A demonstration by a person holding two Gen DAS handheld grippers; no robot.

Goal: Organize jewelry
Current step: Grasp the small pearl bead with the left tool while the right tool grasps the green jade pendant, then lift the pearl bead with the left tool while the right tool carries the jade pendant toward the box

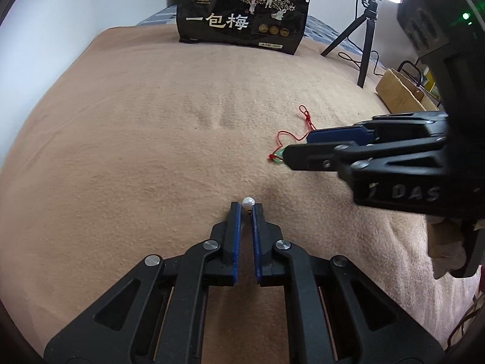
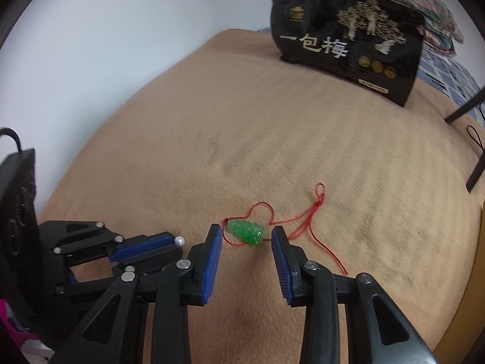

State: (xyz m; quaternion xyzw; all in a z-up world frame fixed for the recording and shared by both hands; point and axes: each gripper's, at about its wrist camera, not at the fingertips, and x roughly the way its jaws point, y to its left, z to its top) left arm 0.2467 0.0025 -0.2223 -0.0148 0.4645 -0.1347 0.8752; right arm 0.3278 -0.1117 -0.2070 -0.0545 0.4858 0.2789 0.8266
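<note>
My left gripper (image 1: 247, 207) is pinched on a pearl (image 1: 248, 203), which sits right at its fingertips just above the blanket (image 1: 151, 151). My right gripper (image 2: 246, 234) is spread wide, the green pendant (image 2: 246, 231) lying on the blanket between its fingers, red cord (image 2: 306, 221) trailing off beyond and to the right. So I'd say I'm mid-pickup: next I need to close on the pendant itself, not just the cord. Far ahead stands a black snack bag (image 2: 345, 39); can't see any jewelry box yet.
</note>
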